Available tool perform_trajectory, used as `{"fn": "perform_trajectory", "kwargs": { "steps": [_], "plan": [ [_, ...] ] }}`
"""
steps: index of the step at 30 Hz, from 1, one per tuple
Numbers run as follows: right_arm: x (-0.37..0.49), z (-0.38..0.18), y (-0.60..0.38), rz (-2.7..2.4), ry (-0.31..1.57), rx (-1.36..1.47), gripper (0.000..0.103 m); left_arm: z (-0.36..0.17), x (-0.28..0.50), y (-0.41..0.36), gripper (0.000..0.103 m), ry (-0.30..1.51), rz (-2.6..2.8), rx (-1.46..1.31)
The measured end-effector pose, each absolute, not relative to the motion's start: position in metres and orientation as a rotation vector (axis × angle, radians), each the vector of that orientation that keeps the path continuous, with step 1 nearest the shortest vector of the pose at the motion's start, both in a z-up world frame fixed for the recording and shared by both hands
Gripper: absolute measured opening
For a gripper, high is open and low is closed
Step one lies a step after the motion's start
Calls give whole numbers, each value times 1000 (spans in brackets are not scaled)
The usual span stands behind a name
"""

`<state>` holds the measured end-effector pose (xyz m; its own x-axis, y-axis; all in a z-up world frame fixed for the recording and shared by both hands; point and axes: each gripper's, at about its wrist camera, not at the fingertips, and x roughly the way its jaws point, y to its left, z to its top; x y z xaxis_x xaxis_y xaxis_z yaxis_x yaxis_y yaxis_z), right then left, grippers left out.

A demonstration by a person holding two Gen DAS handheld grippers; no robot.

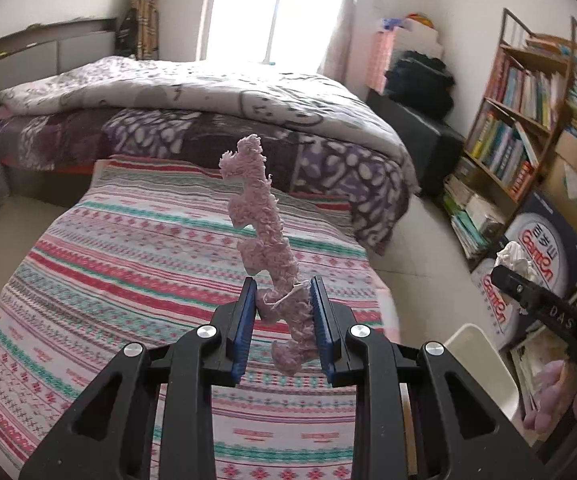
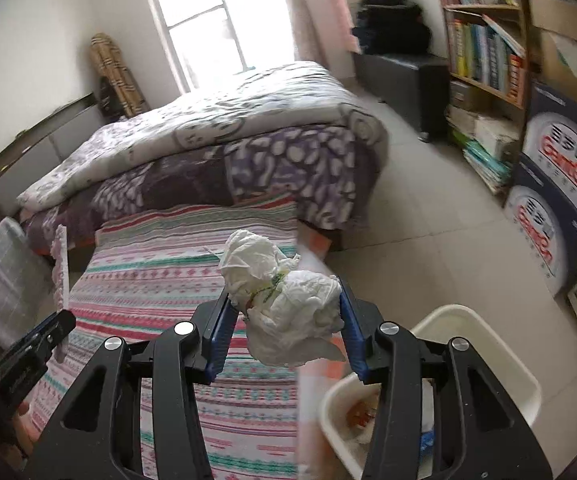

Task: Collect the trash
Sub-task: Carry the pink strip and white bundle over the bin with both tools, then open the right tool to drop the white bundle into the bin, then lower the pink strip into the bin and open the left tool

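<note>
- Black arms of the left gripper fill the bottom of the left wrist view; its blue-padded jaws are clamped narrowly on a pink fuzzy scrap, which stands up from the jaws toward the centre of the frame, with a short end hanging below them.
- Likewise low in the right wrist view, the right gripper has its jaws set wider and pressed against both sides of a crumpled white tissue wad; the wad bulges above and below the pads.
- Behind both grippers, a striped bedspread covers the middle and lower left of each view, and a purple patterned quilt is heaped across the upper middle.
- At the right edge of both views stands a bookshelf full of books, with printed cardboard boxes below it.
- A cream waste bin sits on the floor at the lower right of the right wrist view, just under the right gripper, with some rubbish already inside.
- Each view catches the other gripper at its lower side edge.
</note>
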<state>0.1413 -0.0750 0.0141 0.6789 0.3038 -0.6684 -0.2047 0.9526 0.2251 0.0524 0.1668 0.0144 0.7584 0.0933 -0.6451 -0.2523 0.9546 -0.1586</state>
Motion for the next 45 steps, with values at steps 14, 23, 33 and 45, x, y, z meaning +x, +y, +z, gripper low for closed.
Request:
{"fn": "perform_trajectory", "kwargs": {
  "steps": [14,23,33,45],
  "plan": [
    [145,2,-160,65,840,232,58,2,81,74,28,722,20,-167],
    [140,5,-222,-105,808,311,88,-16,93,8,29,770,-102,-94],
    [127,14,-267,-190,749,384,91,-42,100,-58,46,872,-300,-73],
    [103,39,-247,-197,628,259,95,-27,87,-35,84,860,-228,-75]
  ]
}}
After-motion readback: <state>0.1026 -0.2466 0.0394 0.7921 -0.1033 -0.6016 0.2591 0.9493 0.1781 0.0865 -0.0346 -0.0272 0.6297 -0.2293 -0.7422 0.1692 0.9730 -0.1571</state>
